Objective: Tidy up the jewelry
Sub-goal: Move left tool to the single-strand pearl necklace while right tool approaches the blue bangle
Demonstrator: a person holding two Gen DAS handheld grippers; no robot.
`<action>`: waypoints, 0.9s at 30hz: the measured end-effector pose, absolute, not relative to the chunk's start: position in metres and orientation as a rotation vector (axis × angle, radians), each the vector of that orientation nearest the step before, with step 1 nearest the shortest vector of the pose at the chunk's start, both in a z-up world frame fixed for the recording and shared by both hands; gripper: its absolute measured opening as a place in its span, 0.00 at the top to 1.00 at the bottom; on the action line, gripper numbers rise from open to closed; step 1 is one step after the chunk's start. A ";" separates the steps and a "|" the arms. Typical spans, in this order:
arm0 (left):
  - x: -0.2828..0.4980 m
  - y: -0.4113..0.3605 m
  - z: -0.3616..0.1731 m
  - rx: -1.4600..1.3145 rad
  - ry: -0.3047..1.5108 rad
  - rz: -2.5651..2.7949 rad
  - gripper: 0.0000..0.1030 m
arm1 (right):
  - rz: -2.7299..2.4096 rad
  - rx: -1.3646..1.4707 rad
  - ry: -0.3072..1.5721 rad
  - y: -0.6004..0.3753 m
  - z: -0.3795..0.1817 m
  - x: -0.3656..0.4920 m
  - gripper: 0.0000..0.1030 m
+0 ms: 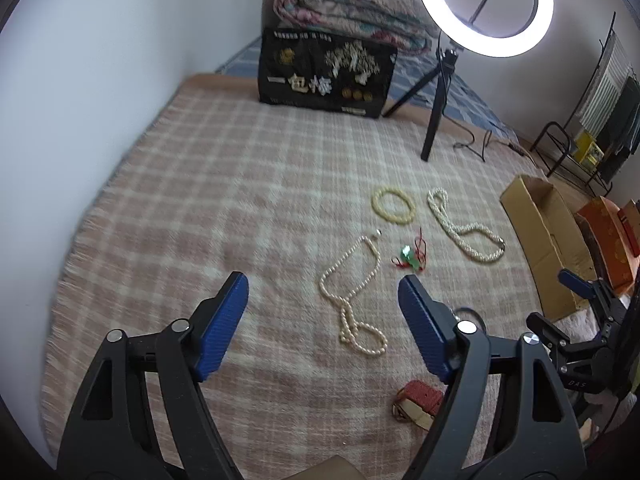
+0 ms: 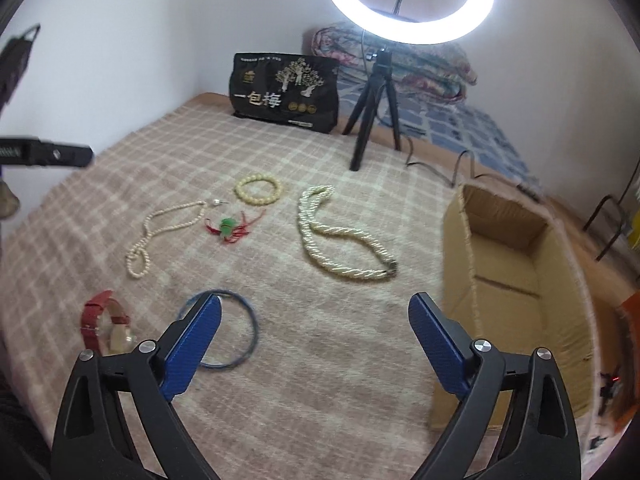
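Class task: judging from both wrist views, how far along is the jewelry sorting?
Done: nothing; the cardboard box looks empty. In hand: nothing; left claw and right claw are open. Left: pearl necklace, twisted rope necklace, bead bracelet, blue ring, red watch.

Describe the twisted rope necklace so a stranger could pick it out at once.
Start at the open cardboard box on the plaid blanket. The twisted rope necklace lies just to its left, nearest of all the jewelry. It is thick, cream, many strands twisted like rope, unlike the thin single-strand pearl necklace farther left.
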State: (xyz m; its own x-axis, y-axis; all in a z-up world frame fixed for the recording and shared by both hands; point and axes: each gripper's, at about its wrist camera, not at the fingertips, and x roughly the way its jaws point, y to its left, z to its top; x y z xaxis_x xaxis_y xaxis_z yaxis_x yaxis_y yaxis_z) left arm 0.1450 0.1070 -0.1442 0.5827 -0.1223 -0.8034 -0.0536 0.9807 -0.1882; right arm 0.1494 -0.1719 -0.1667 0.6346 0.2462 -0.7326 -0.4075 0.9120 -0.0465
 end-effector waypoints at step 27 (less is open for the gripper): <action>0.190 0.084 -0.230 -0.205 1.191 -0.094 0.50 | 0.457 -0.141 1.063 -0.158 -0.224 0.177 0.51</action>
State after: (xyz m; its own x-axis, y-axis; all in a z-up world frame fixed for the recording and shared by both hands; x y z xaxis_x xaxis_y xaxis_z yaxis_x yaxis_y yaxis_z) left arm 0.1899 0.0839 -0.2296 0.3697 -0.1802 -0.9115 -0.0358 0.9775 -0.2078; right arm 0.1772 -0.1580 -0.2244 0.4030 0.2936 -0.8668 -0.4272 0.8980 0.1056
